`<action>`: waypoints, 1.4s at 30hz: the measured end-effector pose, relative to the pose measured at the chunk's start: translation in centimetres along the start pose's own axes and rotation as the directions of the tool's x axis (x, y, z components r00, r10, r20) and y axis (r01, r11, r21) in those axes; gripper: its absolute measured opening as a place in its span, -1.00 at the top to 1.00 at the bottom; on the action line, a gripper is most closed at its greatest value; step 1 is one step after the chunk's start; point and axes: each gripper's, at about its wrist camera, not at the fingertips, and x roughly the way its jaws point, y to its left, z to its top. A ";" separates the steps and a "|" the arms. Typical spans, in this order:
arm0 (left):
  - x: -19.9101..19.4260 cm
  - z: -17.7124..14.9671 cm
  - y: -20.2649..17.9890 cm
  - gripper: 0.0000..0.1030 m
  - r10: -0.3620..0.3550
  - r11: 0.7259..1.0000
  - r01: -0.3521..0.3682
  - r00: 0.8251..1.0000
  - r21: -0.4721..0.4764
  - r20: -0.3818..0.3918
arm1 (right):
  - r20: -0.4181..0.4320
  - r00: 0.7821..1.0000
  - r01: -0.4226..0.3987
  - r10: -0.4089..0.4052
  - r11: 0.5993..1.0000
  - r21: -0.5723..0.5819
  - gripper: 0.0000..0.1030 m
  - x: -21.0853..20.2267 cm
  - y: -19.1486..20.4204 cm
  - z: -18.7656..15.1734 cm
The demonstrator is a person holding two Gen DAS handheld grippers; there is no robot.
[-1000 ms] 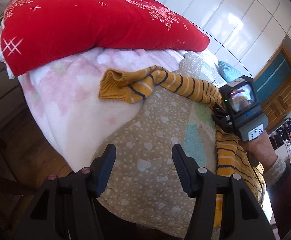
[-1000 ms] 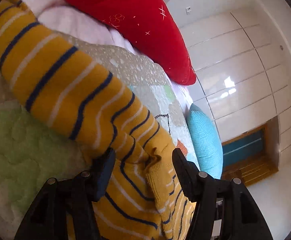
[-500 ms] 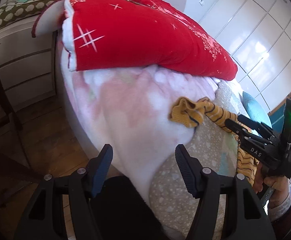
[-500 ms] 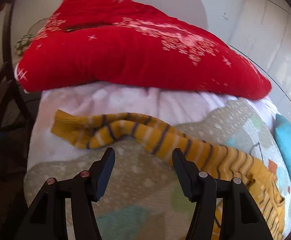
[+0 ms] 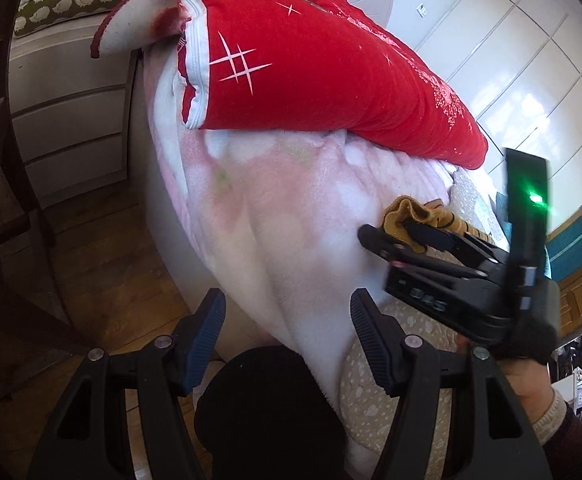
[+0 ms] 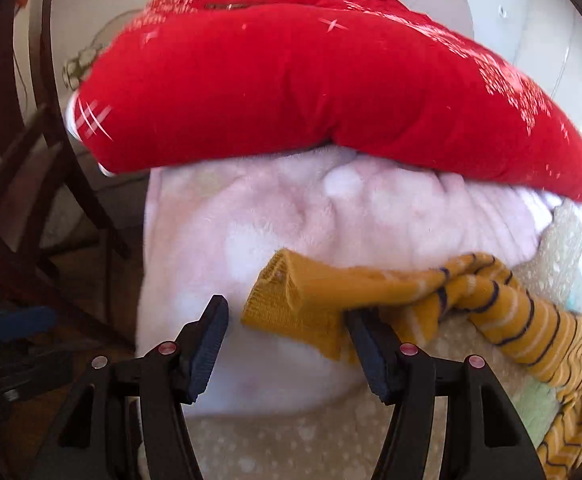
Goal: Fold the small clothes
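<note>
Right wrist view: my right gripper (image 6: 287,340) has its fingers spread around the sweater (image 6: 371,300) cuff on the pink blanket (image 6: 251,216); my left gripper (image 5: 287,332) hangs open, empty

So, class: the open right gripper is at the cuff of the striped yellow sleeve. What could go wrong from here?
1. The cuff is bunched, so the right gripper may pinch two layers.
2. It lies on the fluffy pink blanket; a low grip could catch that too.
3. The left gripper hangs open off the bed edge, unable to steady anything.
</note>
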 end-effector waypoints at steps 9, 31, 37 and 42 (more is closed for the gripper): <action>-1.3 0.5 -1.1 -0.24 -0.009 1.000 0.009 1.000 0.025 0.023 | 0.094 0.996 -0.027 0.012 0.987 0.161 0.74 -3.0 -4.5 1.8; 2.6 -5.0 -21.9 -0.31 -0.210 0.871 0.279 0.956 0.405 -0.206 | -0.284 0.887 0.392 -0.363 0.271 0.879 0.60 -28.7 -43.8 -36.0; 5.5 -8.7 -25.4 -0.46 -0.183 0.821 0.326 0.928 0.469 -0.324 | -0.152 0.933 0.260 -0.326 0.320 0.911 0.03 -33.5 -40.1 -39.7; 7.0 -11.5 -26.7 -0.46 -0.146 0.776 0.351 0.909 0.524 -0.391 | -0.087 0.983 0.142 -0.162 0.370 0.918 -0.05 -34.2 -34.1 -43.5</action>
